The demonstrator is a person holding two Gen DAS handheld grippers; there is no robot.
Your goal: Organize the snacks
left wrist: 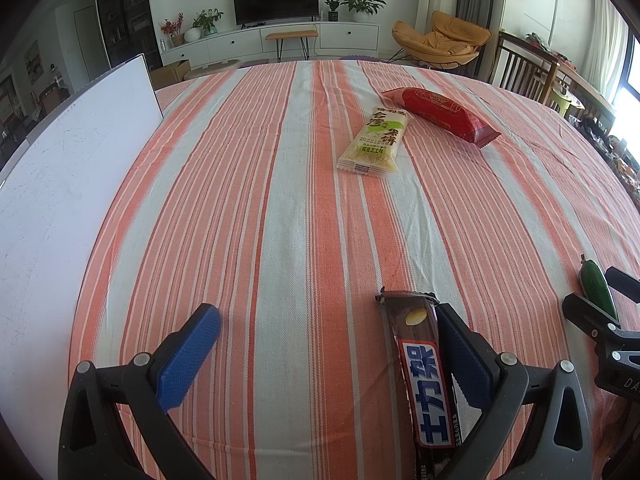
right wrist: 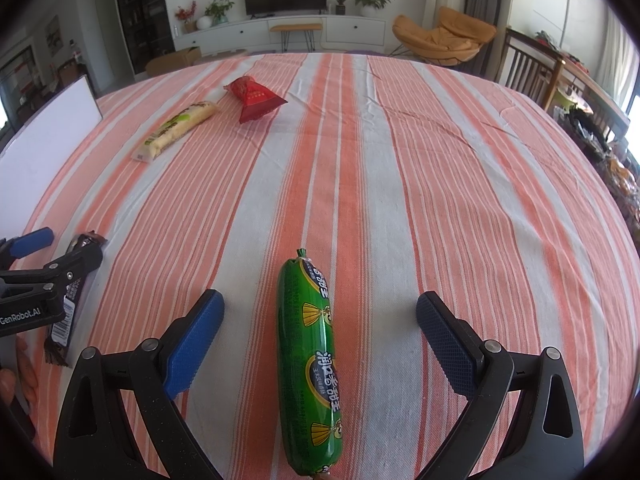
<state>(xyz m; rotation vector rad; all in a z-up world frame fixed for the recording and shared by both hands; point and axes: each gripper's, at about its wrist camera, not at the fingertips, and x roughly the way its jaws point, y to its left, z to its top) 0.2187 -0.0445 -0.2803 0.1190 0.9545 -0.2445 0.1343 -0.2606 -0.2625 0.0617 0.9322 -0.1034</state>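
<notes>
Brown 士力架 bar [left wrist: 424, 376] beside left gripper [left wrist: 326, 320], jaws apart; right gripper [right wrist: 320, 312] apart around green sausage [right wrist: 312, 360].

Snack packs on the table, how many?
4. Chocolate bar lies between the open left tongs, green sausage between the open right tongs. Rice cracker pack and red packet lie side by side farther back. None visibly hidden.
</notes>
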